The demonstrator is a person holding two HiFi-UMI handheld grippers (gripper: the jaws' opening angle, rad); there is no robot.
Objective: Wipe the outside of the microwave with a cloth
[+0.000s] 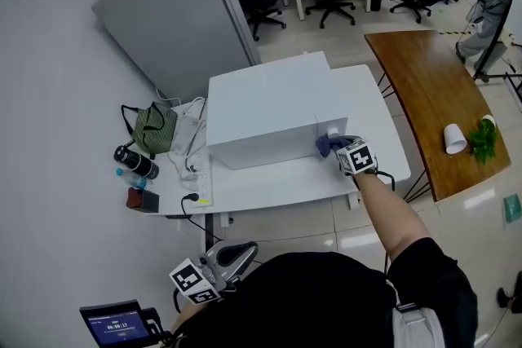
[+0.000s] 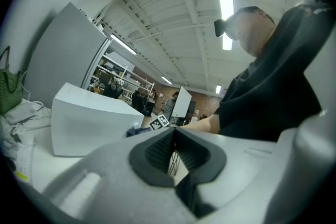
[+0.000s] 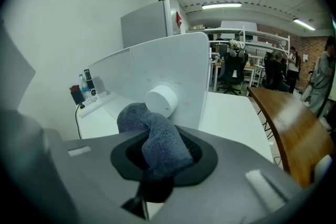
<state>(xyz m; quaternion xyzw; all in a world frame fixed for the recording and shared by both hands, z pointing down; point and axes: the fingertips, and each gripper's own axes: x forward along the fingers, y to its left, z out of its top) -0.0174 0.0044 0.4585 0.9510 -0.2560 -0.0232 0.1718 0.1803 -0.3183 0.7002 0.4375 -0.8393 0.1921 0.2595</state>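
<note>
Cloth (image 3: 156, 140) at the microwave (image 1: 265, 116) front
The right gripper (image 3: 157, 159) pinches the blue cloth beside the round knob (image 3: 161, 101), near the table's (image 1: 269, 185) front edge. The left gripper's (image 2: 174, 132) fingers are pressed together, holding nothing.

A green bag (image 1: 153, 128) slumps at the left end of the white surface (image 1: 269, 183), with a black flask (image 1: 135, 162) lying just beside it and a power strip (image 1: 201, 179) near the front edge. On the wooden table (image 1: 424, 94) to the right, a white cup (image 1: 454, 138) lies tipped beside a green plant (image 1: 483, 139). A grey cabinet (image 1: 175, 12) stands behind.
</note>
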